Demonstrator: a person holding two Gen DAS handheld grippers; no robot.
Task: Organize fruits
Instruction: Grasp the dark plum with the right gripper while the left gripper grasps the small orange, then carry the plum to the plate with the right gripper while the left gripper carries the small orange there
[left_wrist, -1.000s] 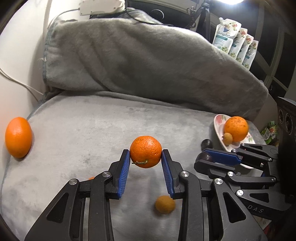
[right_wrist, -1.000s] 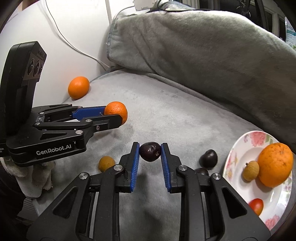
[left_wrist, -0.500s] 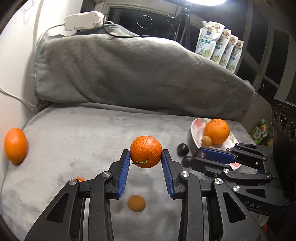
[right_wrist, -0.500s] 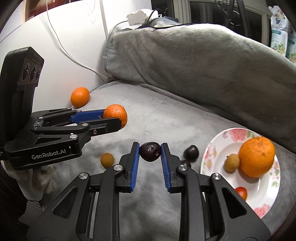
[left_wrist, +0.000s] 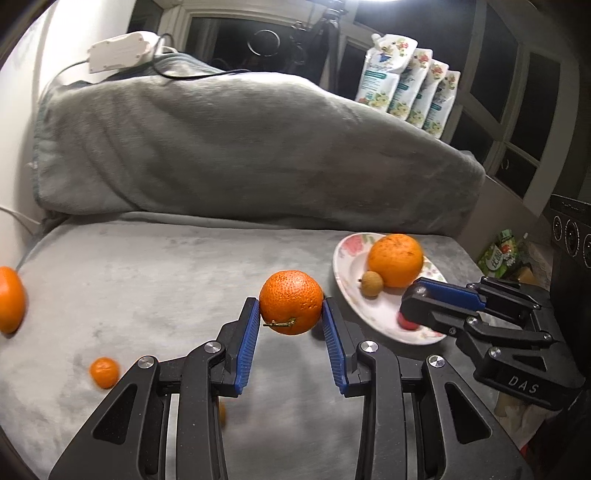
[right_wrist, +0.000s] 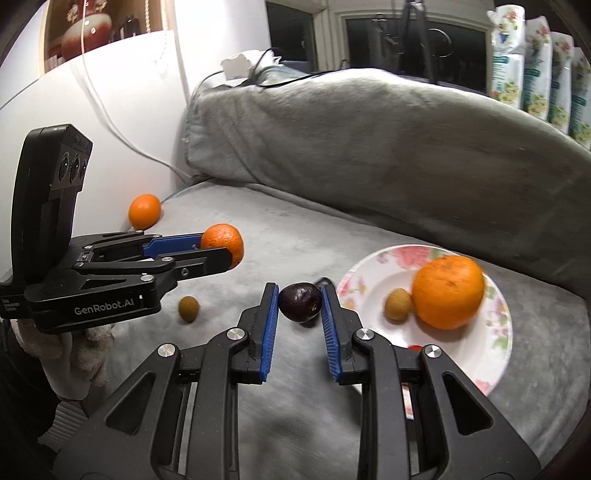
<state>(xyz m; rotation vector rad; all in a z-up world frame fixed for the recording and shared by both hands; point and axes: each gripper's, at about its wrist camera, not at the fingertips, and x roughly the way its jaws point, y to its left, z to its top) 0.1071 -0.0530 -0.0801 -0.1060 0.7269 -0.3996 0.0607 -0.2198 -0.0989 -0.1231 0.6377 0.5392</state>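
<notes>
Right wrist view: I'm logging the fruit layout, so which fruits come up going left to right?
Loose orange by the wall → brown fruit on the blanket → orange in the left hand-held gripper → dark plum in the right hand-held gripper → small brown fruit on the plate → big orange on the plate.

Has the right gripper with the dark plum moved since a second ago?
Yes. The right gripper, shut on the dark plum, has moved toward the floral plate, which now sits closer beside its fingers in the right wrist view.

2 black grippers, left (left_wrist: 291, 325) and right (right_wrist: 299, 314), blue ribbed fingers (left_wrist: 245, 343), silver screws, white glove (right_wrist: 74, 354).
</notes>
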